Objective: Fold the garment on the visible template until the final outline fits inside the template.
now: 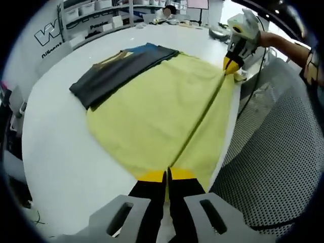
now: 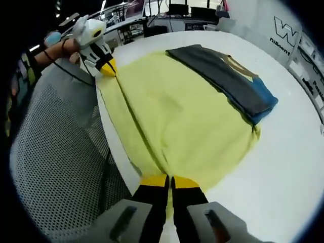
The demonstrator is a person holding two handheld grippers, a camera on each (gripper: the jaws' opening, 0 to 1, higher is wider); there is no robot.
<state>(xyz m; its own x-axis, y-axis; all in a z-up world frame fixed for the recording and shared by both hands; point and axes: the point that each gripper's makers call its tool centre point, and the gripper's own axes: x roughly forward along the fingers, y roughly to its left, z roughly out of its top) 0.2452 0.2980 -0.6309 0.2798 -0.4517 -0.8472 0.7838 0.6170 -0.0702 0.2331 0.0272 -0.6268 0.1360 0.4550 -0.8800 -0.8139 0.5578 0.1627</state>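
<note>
Yellow garment [image 1: 152, 116] is pinched along its fold by left gripper [image 1: 167, 174] and right gripper [image 2: 169, 178]; next, I judge, carry this edge across the white worktop [image 1: 66, 152].

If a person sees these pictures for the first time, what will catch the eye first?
First, the large yellow garment spread on the white table, with a raised fold line between the two grippers. The left gripper and the right gripper each pinch one end of that fold. A dark folded garment lies on the yellow one's far edge.
</note>
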